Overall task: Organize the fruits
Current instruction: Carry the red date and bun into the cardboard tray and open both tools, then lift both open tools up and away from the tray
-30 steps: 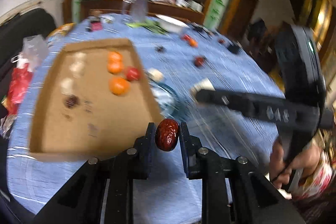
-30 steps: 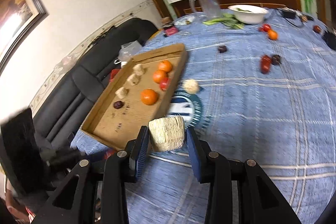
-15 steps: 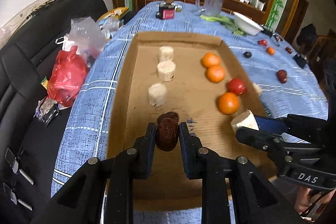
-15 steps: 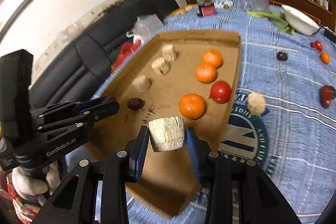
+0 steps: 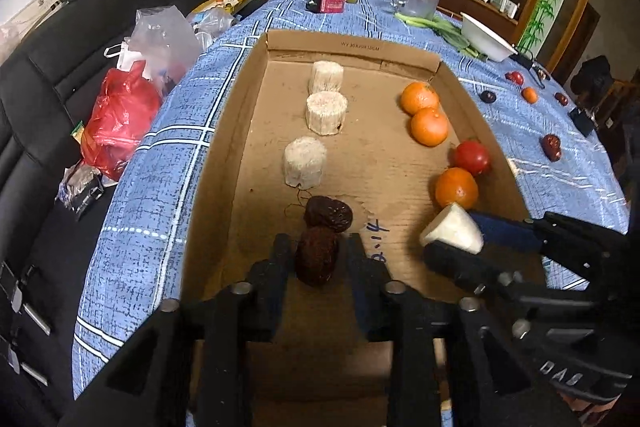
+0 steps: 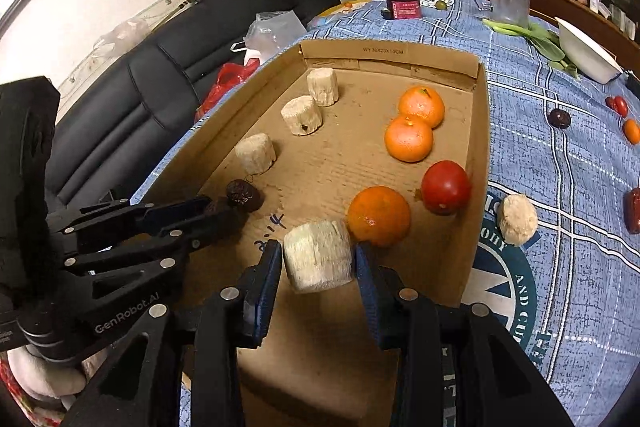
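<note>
Fruits are going into the cardboard box right now, and both grippers are letting go at once. A second ago the pair were out over the blue tablecloth, each clamped on its load; now both hang over the near end of the box floor.

Left gripper: its jaws are opening, and in the left wrist view a sliver of gap shows on either side of the dark red date, which sits low centre of the frame, just below a second date already lying on the cardboard. Released, by my reading, or as good as.

Right gripper: jaws opening too. The pale fibrous cylinder sits between the blue pads at lower centre of the right wrist view, close against the near orange. The pads look just clear of it, though the margin is thin.

What does that mean for the job? Two more pieces are delivered. The date joins its own kind, below the column of three pale cylinders in the middle of the frame. The new cylinder, though, lands on the right-hand side with the oranges and the red tomato, so the grouping looks mixed there.

Plenty left outside: a pale round piece just beyond the box wall and small red and dark fruits at the right edge.
</note>
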### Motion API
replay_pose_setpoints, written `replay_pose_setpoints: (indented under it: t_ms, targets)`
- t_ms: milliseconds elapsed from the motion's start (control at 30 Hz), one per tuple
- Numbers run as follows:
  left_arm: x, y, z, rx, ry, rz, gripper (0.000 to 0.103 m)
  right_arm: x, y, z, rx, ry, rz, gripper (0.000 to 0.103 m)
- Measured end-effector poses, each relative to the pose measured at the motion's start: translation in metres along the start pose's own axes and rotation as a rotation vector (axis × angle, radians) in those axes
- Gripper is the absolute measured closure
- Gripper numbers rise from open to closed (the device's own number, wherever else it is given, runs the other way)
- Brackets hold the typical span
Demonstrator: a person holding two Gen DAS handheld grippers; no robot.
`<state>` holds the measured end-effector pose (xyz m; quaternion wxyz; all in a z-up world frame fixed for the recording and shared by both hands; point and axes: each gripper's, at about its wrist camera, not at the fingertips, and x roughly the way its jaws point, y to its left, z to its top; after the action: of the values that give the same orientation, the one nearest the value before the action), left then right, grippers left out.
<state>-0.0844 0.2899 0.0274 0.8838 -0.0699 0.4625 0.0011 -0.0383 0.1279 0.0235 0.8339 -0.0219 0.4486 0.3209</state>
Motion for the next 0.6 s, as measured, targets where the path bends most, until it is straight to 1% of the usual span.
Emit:
replay_pose_setpoints:
  t_ms: [33,67,100,167,233,300,333,367,400,467,533,600]
  targets:
    - [-0.004,0.000,0.000,-0.004,-0.011,0.008,0.060,-0.003,0.001,-0.001,-0.005,-0.009,-0.003,0.050]
    - [-0.007,0.001,0.000,-0.007,-0.021,0.011,0.055,-0.006,0.002,-0.001,-0.008,-0.021,-0.007,0.049]
    - [-0.012,0.002,0.001,-0.016,-0.033,0.006,0.052,-0.009,0.002,-0.001,-0.012,-0.031,-0.007,0.049]
    - [-0.022,0.004,0.000,-0.043,-0.054,-0.008,0.051,-0.019,0.004,-0.002,-0.019,-0.056,-0.008,0.049]
    - [-0.036,0.008,-0.001,-0.078,-0.085,-0.013,0.047,-0.032,0.003,-0.006,-0.019,-0.088,-0.010,0.049]
    - [-0.049,0.010,-0.003,-0.110,-0.120,-0.003,0.032,-0.048,-0.001,-0.013,-0.007,-0.122,-0.017,0.047]
    - [-0.054,0.010,-0.005,-0.118,-0.135,0.008,0.029,-0.057,-0.006,-0.019,0.007,-0.144,-0.020,0.045]
    - [-0.063,0.008,-0.007,-0.124,-0.163,0.019,0.024,-0.064,-0.010,-0.024,0.021,-0.161,-0.026,0.041]
    - [-0.070,0.006,-0.010,-0.128,-0.183,0.026,0.020,-0.070,-0.015,-0.028,0.037,-0.176,-0.033,0.039]
    - [-0.080,-0.001,-0.014,-0.132,-0.209,0.022,0.017,-0.083,-0.030,-0.040,0.090,-0.200,-0.045,0.039]
    - [-0.088,-0.013,-0.019,-0.126,-0.228,-0.007,0.016,-0.095,-0.044,-0.050,0.150,-0.218,-0.047,0.040]
    - [-0.094,-0.029,-0.022,-0.108,-0.236,-0.013,0.016,-0.104,-0.054,-0.058,0.188,-0.234,-0.066,0.040]
